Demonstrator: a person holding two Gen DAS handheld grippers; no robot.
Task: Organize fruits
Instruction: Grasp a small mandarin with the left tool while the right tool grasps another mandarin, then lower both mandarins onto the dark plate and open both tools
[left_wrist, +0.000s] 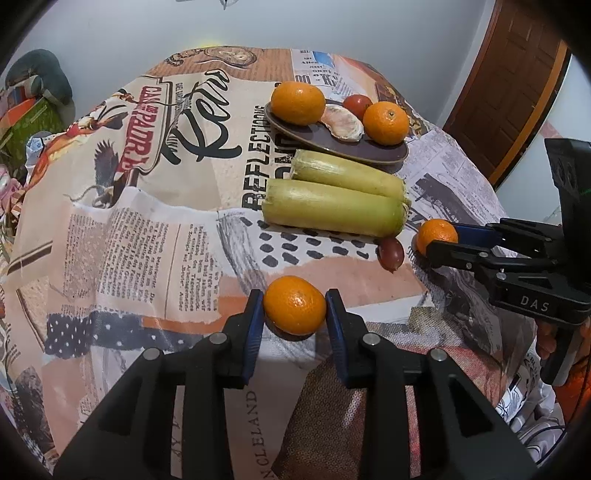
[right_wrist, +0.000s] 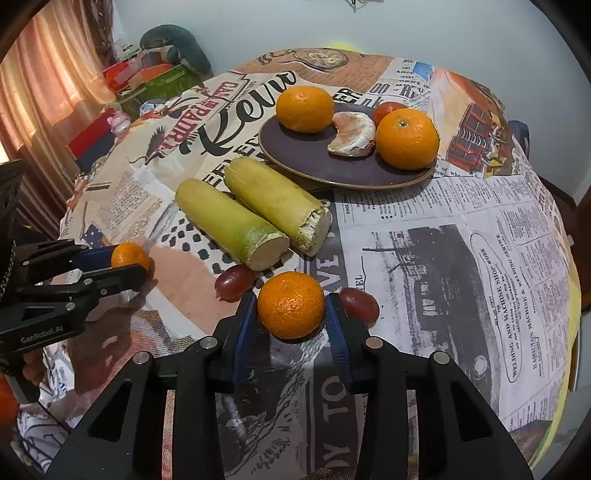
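Observation:
Two oranges lie on the newspaper-print tablecloth, and each sits between a gripper's blue pads. My left gripper (left_wrist: 294, 295) is shut on one orange (left_wrist: 294, 314) near the table's front; the right wrist view shows this gripper (right_wrist: 129, 264) at far left. My right gripper (right_wrist: 291, 299) is shut on the other orange (right_wrist: 291, 312), and it appears at the right of the left wrist view (left_wrist: 439, 240). Both oranges rest on the cloth. Farther back, a dark plate (right_wrist: 306, 155) holds two oranges (right_wrist: 304, 109) (right_wrist: 406, 138), a peeled citrus piece (right_wrist: 352, 134) and a red fruit (right_wrist: 388, 109).
Two thick green cane pieces (right_wrist: 258, 218) lie side by side between the plate and the grippers. Small dark-red fruits (right_wrist: 234, 282) (right_wrist: 360, 301) flank the right gripper's orange. Clutter and a curtain (right_wrist: 55, 74) stand beyond the table's left edge, a wooden door (left_wrist: 509, 85) at right.

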